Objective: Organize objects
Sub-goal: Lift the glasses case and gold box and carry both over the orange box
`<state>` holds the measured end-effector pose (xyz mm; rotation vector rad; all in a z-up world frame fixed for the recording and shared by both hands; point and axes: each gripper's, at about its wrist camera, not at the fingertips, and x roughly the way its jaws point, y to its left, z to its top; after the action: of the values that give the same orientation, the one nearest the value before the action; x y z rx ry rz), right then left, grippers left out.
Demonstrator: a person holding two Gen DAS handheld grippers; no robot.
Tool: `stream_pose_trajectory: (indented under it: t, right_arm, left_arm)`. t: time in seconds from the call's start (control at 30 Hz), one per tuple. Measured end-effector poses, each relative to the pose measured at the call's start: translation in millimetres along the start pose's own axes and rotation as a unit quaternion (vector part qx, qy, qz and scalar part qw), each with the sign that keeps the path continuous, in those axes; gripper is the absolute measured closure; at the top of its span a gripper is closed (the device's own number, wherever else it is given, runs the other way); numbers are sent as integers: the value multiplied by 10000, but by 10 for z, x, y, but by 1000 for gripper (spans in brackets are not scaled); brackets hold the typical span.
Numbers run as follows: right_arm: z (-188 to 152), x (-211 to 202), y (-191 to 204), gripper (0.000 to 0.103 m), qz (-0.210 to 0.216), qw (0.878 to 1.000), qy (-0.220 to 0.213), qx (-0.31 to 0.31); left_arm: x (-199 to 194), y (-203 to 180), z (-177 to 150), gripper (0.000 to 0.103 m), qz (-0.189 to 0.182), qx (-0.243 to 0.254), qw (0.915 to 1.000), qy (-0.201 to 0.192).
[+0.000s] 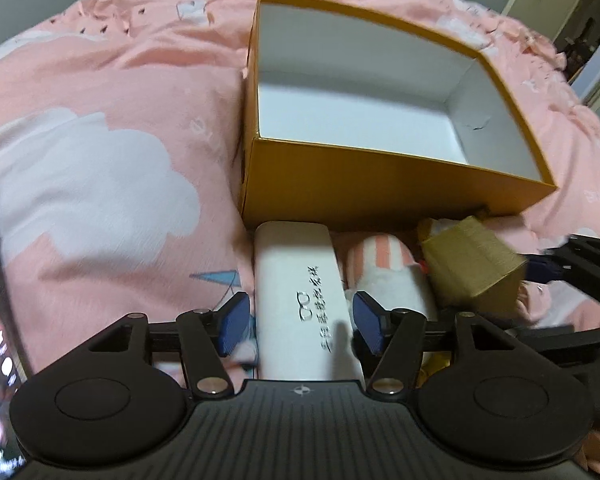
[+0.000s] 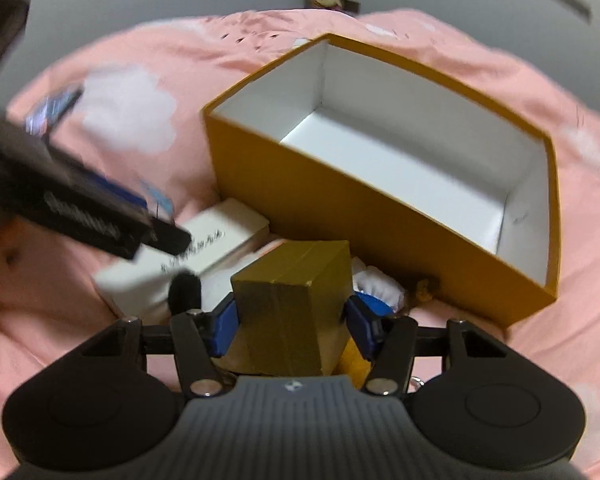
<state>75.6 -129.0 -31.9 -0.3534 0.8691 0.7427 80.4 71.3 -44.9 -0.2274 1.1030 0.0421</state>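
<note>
Box (image 1: 380, 184): open orange carton with white interior, nothing visible inside; it rests on the pink bedding (image 1: 100, 120) and serves as landmark.
White case (image 1: 304, 300): long, printed lettering on top, lying on the bedding with its far end just short of the box's near wall.
Left gripper (image 1: 300, 320): jaws apart, one blue pad on each side of the case; small gaps show on both sides, so it straddles the case and does not clamp it.
Brown carton (image 2: 296, 312): taped cardboard cube, just before the box's near wall, right of the case.
Right gripper (image 2: 292, 328): jaws either side of the carton; pads look close to or at its faces, but blur hides contact, so grip cannot be confirmed.
Plush (image 1: 384, 268): striped white and pink, wedged between case and carton, near the box wall.
Phone (image 1: 0, 300): lit screen, well left of the box, at the frame edge.
Risk, case: smooth hard shell may slip or pivot if clamped off-centre.
Risk, carton: a corner may catch the box rim and tilt the box if lifted too low.
Risk, crowding: items touch; lifting one may drag the plush.
Risk, grippers: the two work side by side before the box and may collide.
</note>
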Motion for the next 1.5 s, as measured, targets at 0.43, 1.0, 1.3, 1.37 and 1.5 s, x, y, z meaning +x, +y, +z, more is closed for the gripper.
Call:
stream_pose_trajectory:
  t: [0.43, 1.0, 1.3, 1.37, 1.5]
  right_arm:
    - [111, 49, -334, 49, 330, 9974, -96, 629]
    - [-71, -9, -259, 52, 105, 9989, -5, 463]
    - [24, -231, -267, 54, 154, 9989, -317, 312]
    - [49, -278, -257, 54, 160, 9988, -371, 290]
    - [107, -390, -257, 54, 209, 9980, -526, 277]
  left_arm:
    - [457, -120, 118, 29, 339, 34, 9969, 709]
    - [361, -174, -71, 34, 395, 172, 9983, 397]
    - [-120, -202, -230, 35, 364, 214, 9985, -353]
    - [-286, -188, -263, 35, 320, 215, 9979, -522]
    - [-434, -253, -151, 35, 136, 219, 9963, -816]
